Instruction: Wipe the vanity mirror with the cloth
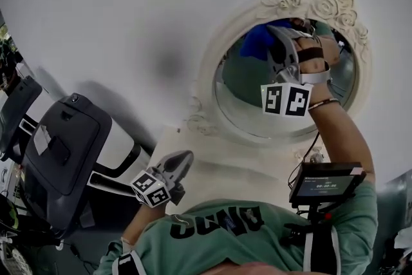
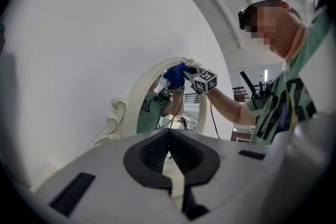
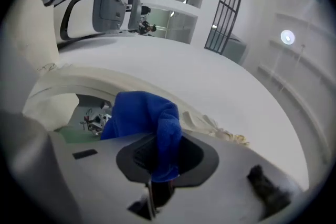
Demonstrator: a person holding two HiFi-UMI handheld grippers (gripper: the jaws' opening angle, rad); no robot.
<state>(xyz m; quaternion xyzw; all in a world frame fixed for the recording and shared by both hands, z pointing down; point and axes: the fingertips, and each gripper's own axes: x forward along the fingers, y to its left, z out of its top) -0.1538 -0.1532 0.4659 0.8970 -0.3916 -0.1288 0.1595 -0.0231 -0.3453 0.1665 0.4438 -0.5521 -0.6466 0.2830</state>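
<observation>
Presently, blue cloth point(image 3: 142, 113) is clamped by right gripper point(image 1: 280, 43) against vanity mirror point(image 1: 241, 87) for wiping; left gripper point(image 1: 175, 167) is held closed, empty.

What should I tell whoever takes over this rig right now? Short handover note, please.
Right gripper: shut on the blue cloth, raised at the top of the vanity mirror glass.
Left gripper: shut, empty, held low, apart from the mirror.
Done: cloth gripped and brought up to the glass; how much is wiped can't be told.
Left: wipe across the rest of the glass, probably working downward.
</observation>
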